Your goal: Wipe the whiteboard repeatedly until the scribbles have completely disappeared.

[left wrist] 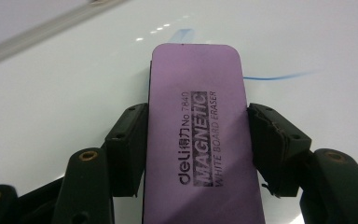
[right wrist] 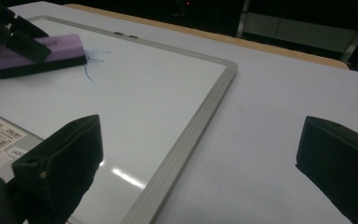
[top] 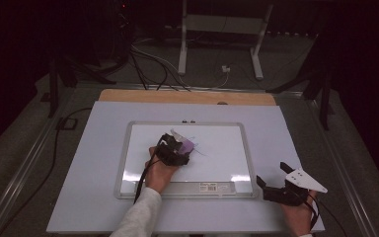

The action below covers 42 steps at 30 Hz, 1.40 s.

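Dim room, white worktop (top: 79, 197): my left tool (left wrist: 198, 135) clamps the magnetic whiteboard eraser (left wrist: 198, 140), blue marker strokes (left wrist: 275, 77) just ahead; right tool (right wrist: 196, 163) apart, idle.

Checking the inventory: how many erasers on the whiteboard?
1. A purple eraser is clamped in the left gripper, resting near the middle of the whiteboard beside blue marks. No others visible; the hand could hide something small.
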Motion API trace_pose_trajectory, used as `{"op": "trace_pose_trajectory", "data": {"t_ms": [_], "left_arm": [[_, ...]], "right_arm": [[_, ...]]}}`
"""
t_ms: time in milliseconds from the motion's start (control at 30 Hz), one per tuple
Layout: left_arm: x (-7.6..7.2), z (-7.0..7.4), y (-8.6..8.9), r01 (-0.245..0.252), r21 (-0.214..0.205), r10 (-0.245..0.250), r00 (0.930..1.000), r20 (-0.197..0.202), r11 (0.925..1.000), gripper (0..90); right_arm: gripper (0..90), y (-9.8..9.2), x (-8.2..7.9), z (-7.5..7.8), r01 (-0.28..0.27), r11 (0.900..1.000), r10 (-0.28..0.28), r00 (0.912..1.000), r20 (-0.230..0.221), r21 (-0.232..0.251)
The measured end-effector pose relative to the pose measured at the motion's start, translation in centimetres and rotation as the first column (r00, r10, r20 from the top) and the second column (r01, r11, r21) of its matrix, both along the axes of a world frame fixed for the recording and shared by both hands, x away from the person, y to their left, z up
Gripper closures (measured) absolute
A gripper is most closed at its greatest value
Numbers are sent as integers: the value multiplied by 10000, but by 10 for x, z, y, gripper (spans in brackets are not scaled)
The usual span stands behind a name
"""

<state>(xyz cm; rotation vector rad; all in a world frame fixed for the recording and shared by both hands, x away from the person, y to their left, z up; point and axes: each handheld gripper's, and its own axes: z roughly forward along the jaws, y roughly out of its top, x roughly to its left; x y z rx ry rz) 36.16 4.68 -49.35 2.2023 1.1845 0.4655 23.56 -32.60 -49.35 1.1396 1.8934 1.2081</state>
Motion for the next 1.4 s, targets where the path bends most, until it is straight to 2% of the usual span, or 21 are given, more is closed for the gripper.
{"op": "trace_pose_trajectory", "data": {"t_ms": [167,233,300,500,567,667,733,767,867,967,1067,1100,1200,1300,1400], "left_arm": [[12,-1,23,-1049,180,1044,9942,259,9943,421],[16,-2,26,-1226,81,1224,9923,202,9924,421],[18,-1,24,-1258,199,1254,9919,225,9919,421],[21,0,11,-939,279,936,9956,110,9952,421],[18,0,4,-685,188,684,9976,68,9975,421],[10,0,-9,208,0,-208,9997,-92,9998,421],[9,1,-11,332,146,-332,9994,-13,9993,421],[11,0,-9,249,-11,-249,9996,-97,9997,421],[16,1,-1,-242,315,241,9997,54,9992,422],[23,2,10,-818,561,811,9966,146,9951,422],[26,1,16,-1033,297,1034,9946,-31,9942,422],[25,1,14,-1010,418,1009,9949,38,9940,422],[21,1,4,-646,423,644,9979,63,9970,422],[14,2,-12,-14,503,9,10000,84,9987,422],[4,2,-28,631,417,-635,9980,70,9971,422]], "right_arm": [[9,0,0,0,3,10000,-3,10000,-19,-11],[9,1,0,0,-9,10000,9,10000,-9,-14],[9,1,0,0,-16,10000,15,10000,-15,-22],[9,2,0,0,-40,10000,40,10000,-17,-41],[9,2,0,0,-44,10000,44,10000,-10,-44],[9,2,1,0,-58,10000,58,10000,-12,-49],[9,2,0,0,-50,10000,50,10000,-17,-46],[9,2,0,0,-51,10000,51,10000,-6,-42],[9,1,-1,0,-37,10000,37,10000,9,-32],[9,0,0,0,-4,10000,4,10000,-10,-2],[9,1,0,0,-28,10000,28,10000,-7,-32],[9,1,0,0,-42,10000,42,10000,-4,-35],[9,2,1,-1,-66,10000,66,10000,-29,-67],[9,3,0,-1,-91,9999,90,10000,-32,-79],[9,4,0,-1,-95,9999,95,10000,-23,-104]]}}
